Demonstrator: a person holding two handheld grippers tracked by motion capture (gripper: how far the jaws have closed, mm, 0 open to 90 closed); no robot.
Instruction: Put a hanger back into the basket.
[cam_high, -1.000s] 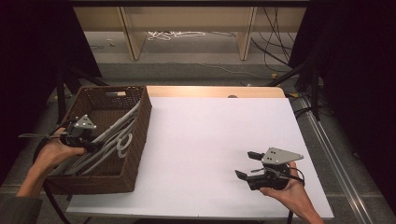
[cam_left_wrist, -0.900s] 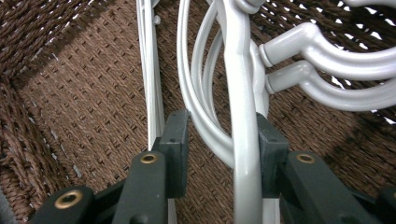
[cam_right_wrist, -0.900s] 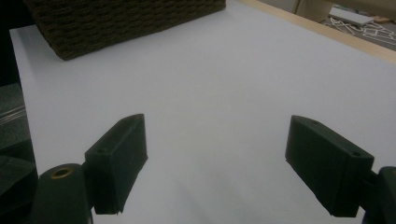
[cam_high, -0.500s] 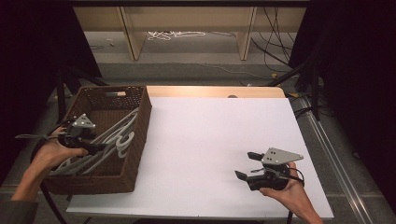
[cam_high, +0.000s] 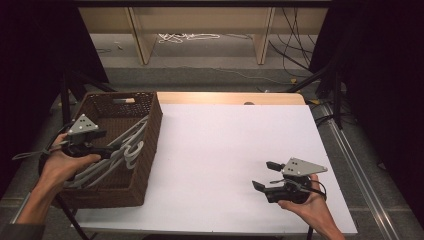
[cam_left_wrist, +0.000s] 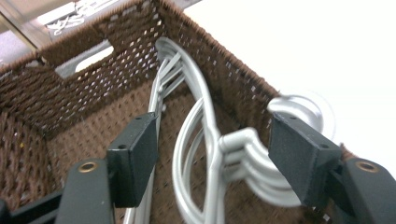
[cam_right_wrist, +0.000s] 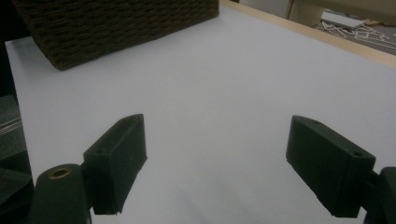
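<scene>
The left gripper (cam_high: 111, 151) has lifted slightly over the basket (cam_high: 150, 145) at the frame's left; its jaws have just been opening and now stand spread around, not pinching, the grey hangers (cam_left_wrist: 205, 154) inside. The right gripper (cam_high: 265, 175), lower right, rests spread on the white table (cam_high: 220, 150).

Each hand-held gripper (cam_high: 263, 176): black jaws, grey 3-cornered plate, prob. brass screws.
</scene>
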